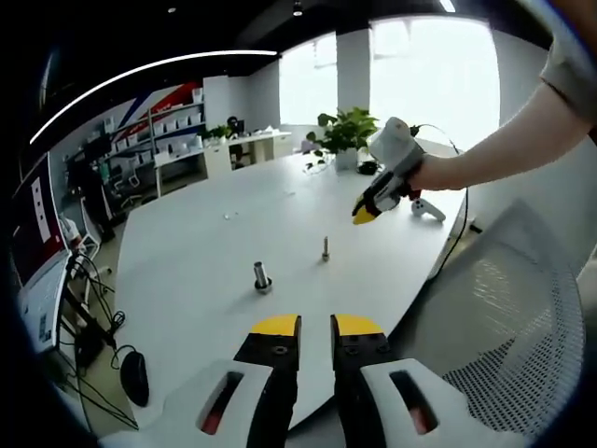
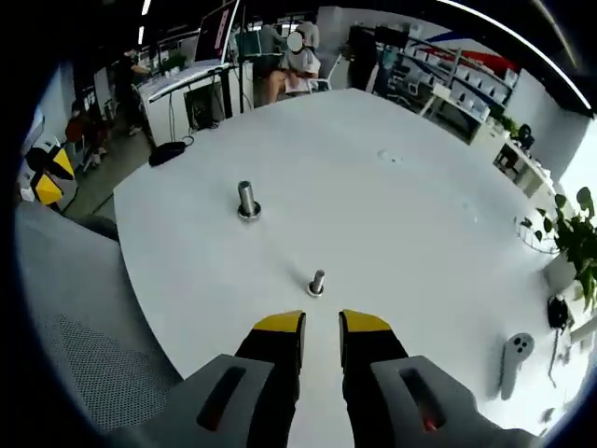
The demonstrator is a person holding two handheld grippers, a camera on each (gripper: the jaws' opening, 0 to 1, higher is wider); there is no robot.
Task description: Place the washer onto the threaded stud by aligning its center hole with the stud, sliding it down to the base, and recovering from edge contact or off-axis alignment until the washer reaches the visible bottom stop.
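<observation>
Two metal studs stand upright on the white table [image 1: 215,308]. The thicker stud [image 1: 262,276] [image 2: 247,200] has a wide ring at its base. The thin threaded stud [image 1: 326,247] [image 2: 317,281] stands a little apart, also with a small ring at its foot. I cannot make out a loose washer. My left gripper [image 1: 316,325] hangs over the table's near edge, its jaws slightly apart with nothing between them. My right gripper [image 2: 322,322] [image 1: 364,215], held by a hand, hovers just short of the thin stud, its jaws slightly apart and holding nothing.
A white hand controller [image 1: 427,207] [image 2: 515,350] lies near the table's edge. A potted plant [image 1: 347,135] stands at the far end. A mesh chair [image 1: 508,317] sits beside the table. A black mouse [image 1: 135,375] and cables lie at the left; people sit at desks [image 2: 294,61] beyond.
</observation>
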